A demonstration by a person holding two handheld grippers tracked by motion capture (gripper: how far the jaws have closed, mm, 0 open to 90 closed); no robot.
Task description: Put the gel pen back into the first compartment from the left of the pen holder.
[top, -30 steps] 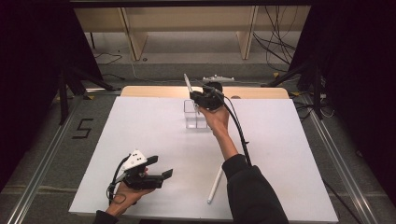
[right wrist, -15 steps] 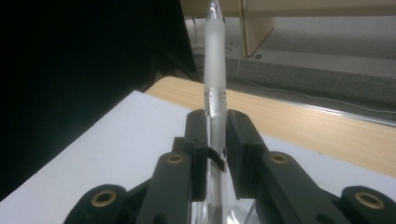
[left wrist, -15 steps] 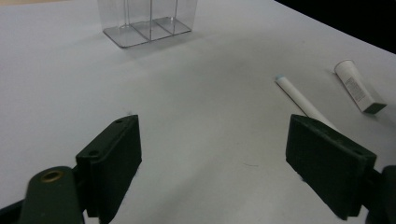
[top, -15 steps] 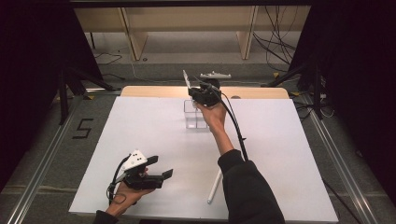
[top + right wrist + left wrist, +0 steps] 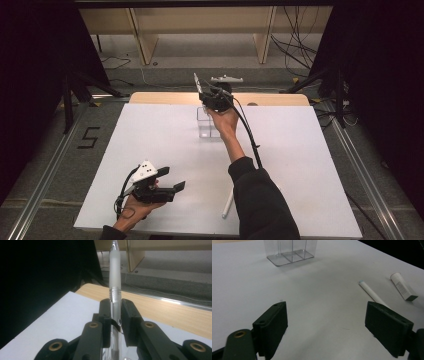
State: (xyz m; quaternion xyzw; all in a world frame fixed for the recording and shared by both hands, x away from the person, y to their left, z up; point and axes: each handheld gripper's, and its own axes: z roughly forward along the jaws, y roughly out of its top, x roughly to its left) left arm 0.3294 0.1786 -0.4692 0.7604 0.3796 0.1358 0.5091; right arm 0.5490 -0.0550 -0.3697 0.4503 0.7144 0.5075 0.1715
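In the high view, the right gripper [image 5: 206,95] is up near the top middle of the frame, over the clear box [image 5: 209,122] on the white table [image 5: 300,165]. Its jaws are squeezed tight on a pen [image 5: 197,82]. The pen's tip sticks up and to the left, above the box. The left gripper [image 5: 170,180] is at the lower left, low over the table. Its jaws are wide apart and hold nothing. A white tube [image 5: 228,204] lies on the table near the bottom middle, just beside the dark sleeve [image 5: 262,200].

In the left gripper view, the two black jaws stand far apart at the bottom with only bare table [image 5: 319,297] between them. The box [image 5: 290,252] is at the top, left of the middle. A white tube [image 5: 372,293] lies at the right, and a short tube [image 5: 403,286] lies farther right, near the edge.

In the right gripper view, the jaws are shut on the pen [image 5: 115,277]. The pen runs straight up the middle of the frame. The table [image 5: 57,317] is at the lower left, and its wooden edge [image 5: 175,315] crosses behind.
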